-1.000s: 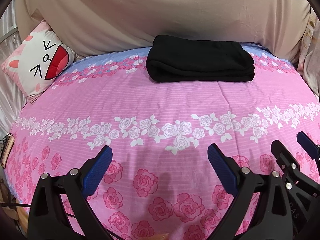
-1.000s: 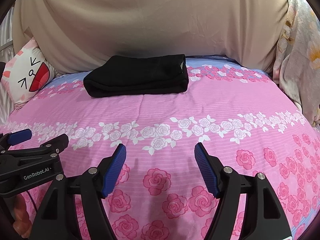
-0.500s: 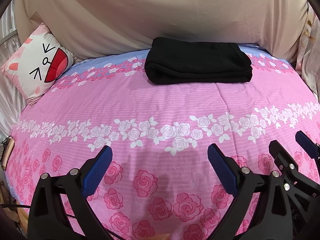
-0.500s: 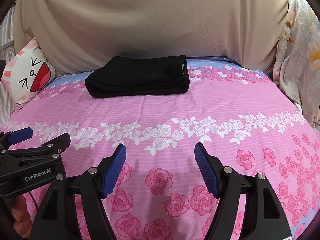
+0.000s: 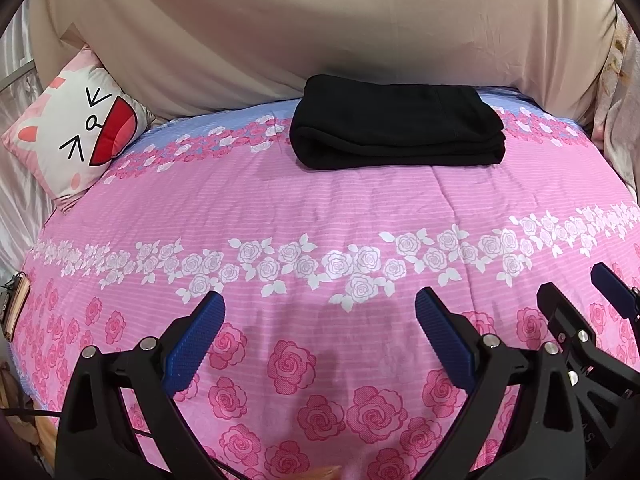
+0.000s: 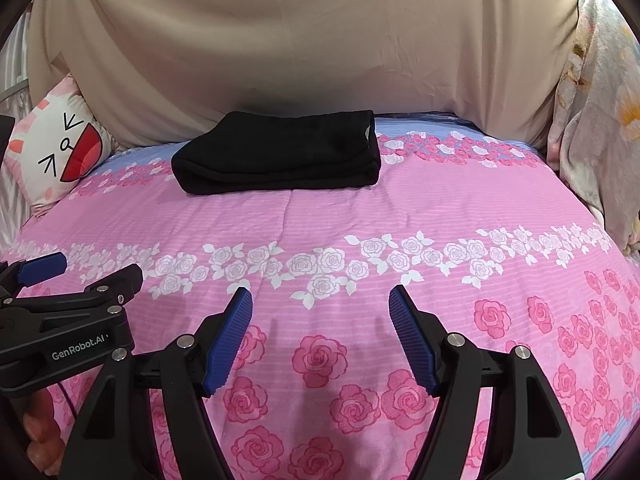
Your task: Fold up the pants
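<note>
The black pants [image 5: 396,124] lie folded in a compact rectangle at the far side of the pink rose-print bed [image 5: 320,208], against the beige backdrop. They also show in the right wrist view [image 6: 280,152]. My left gripper [image 5: 320,304] is open and empty, low over the near part of the bed, well short of the pants. My right gripper [image 6: 320,300] is open and empty too, beside it. Each gripper shows at the edge of the other's view: the right one [image 5: 580,292] and the left one [image 6: 80,268].
A cat-face pillow [image 5: 80,136] leans at the far left corner. A floral blanket [image 6: 600,120] hangs at the right edge. A beige sheet [image 5: 320,32] covers the back. The bed's left edge drops off near a small brown object [image 5: 14,304].
Both grippers have drifted slightly back and up, so the pants sit a little lower in view. Both stay open and empty; the pants have not moved.
</note>
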### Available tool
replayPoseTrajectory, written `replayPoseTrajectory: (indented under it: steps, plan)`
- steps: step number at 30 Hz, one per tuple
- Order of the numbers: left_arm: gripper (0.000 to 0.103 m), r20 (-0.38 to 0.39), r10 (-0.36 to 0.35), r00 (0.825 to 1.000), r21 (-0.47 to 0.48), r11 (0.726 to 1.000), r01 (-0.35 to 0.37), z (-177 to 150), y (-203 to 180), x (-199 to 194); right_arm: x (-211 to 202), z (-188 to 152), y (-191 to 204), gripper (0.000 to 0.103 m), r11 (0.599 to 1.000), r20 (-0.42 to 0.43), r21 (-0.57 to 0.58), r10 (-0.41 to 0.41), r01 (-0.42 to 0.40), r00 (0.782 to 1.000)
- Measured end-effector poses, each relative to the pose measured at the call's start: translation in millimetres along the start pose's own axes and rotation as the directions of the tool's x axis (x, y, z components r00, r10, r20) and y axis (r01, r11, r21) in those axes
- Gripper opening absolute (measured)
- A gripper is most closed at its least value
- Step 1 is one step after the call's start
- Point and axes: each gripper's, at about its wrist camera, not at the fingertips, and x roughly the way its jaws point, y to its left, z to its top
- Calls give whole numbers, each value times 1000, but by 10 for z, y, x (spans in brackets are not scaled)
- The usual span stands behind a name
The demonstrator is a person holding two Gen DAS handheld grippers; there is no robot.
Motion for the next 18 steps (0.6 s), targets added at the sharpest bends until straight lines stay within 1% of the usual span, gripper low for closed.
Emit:
replayPoseTrajectory:
  steps: [18]
  plan:
    - [94, -8, -16, 1000, 1, 1000, 16, 9, 7, 19, 9, -5, 3, 69, 1000, -2, -4, 5, -5, 1000]
